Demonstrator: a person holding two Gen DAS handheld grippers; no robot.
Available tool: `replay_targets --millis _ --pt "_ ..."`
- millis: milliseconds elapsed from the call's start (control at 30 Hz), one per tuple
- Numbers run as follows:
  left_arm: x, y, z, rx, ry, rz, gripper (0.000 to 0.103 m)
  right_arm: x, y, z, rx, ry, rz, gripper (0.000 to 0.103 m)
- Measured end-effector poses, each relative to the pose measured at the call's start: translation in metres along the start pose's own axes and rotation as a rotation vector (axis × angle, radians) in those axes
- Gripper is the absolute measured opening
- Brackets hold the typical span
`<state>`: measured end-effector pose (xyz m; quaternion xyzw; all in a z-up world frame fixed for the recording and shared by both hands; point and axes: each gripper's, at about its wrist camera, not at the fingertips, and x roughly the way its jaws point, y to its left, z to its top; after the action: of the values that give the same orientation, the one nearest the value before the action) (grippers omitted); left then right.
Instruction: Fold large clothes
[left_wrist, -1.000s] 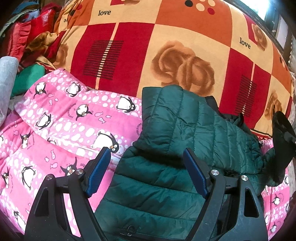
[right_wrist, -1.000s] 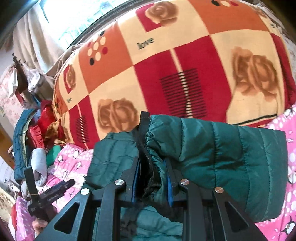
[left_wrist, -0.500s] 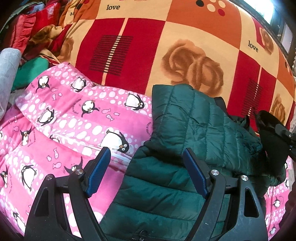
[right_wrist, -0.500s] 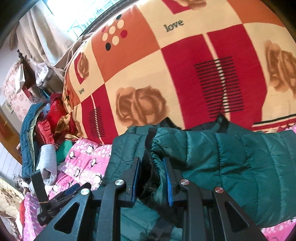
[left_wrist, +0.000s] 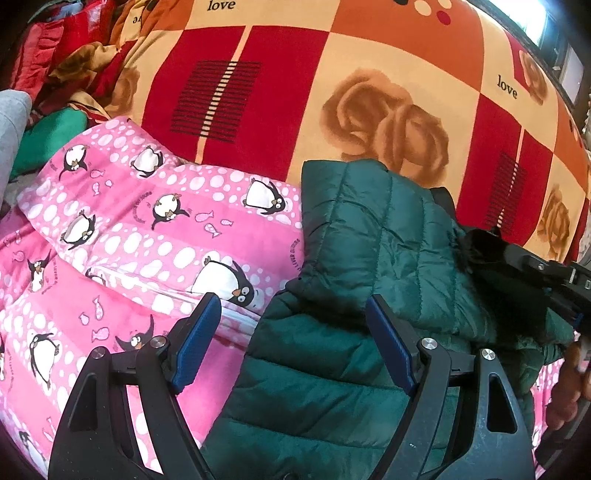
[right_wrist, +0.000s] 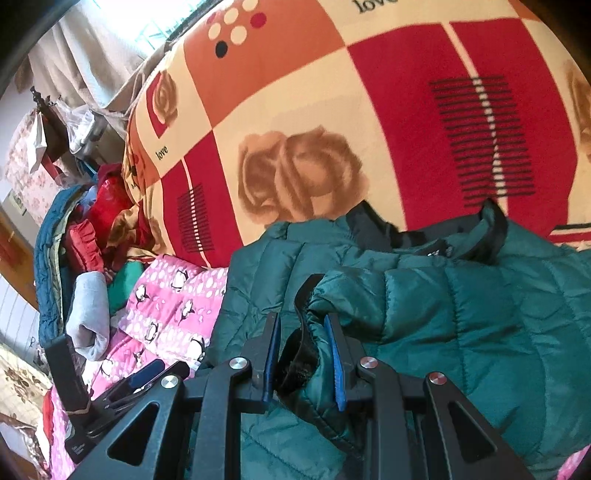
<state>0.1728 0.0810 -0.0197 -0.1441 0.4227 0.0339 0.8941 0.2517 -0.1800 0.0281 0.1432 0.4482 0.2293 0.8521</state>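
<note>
A dark green quilted jacket (left_wrist: 369, 266) lies on a pink penguin-print blanket (left_wrist: 140, 236), one part folded over its body. My left gripper (left_wrist: 291, 325) hangs open just above the jacket's left edge, nothing between its blue pads. In the right wrist view my right gripper (right_wrist: 303, 354) is shut on the jacket's sleeve cuff (right_wrist: 314, 332), holding the sleeve (right_wrist: 461, 317) across the jacket body (right_wrist: 258, 295). The right gripper also shows at the right edge of the left wrist view (left_wrist: 517, 273), over the jacket. The black collar (right_wrist: 487, 229) lies at the far side.
A red, orange and cream rose-print blanket (left_wrist: 332, 92) covers the bed behind. A heap of red, green and grey clothes (right_wrist: 92, 266) sits at the far left. A person's hand (left_wrist: 569, 387) holds the right gripper at the right edge. A window (right_wrist: 147, 22) glows behind.
My right gripper has carried the sleeve cuff leftward and down across the jacket body. In the left wrist view the right gripper has come further in over the jacket. The left gripper has barely moved.
</note>
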Motion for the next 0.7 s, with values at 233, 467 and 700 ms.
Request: replay_targets --millis 233,467,700 --pt "0.008 0.008 0.0 -0.006 0.011 0.002 0.081 0.036 -0.002 -0.01 0.03 0.044 0.032 0.023" --pt "0.005 0.01 0.003 -0.012 0.008 -0.005 0.081 0.063 -0.009 -0.02 0.069 0.093 0.025 0.031" --pt "-0.015 -0.006 0.008 0.012 -0.036 -0.048 0.081 0.016 -0.001 -0.018 0.018 0.046 0.072 0.059"
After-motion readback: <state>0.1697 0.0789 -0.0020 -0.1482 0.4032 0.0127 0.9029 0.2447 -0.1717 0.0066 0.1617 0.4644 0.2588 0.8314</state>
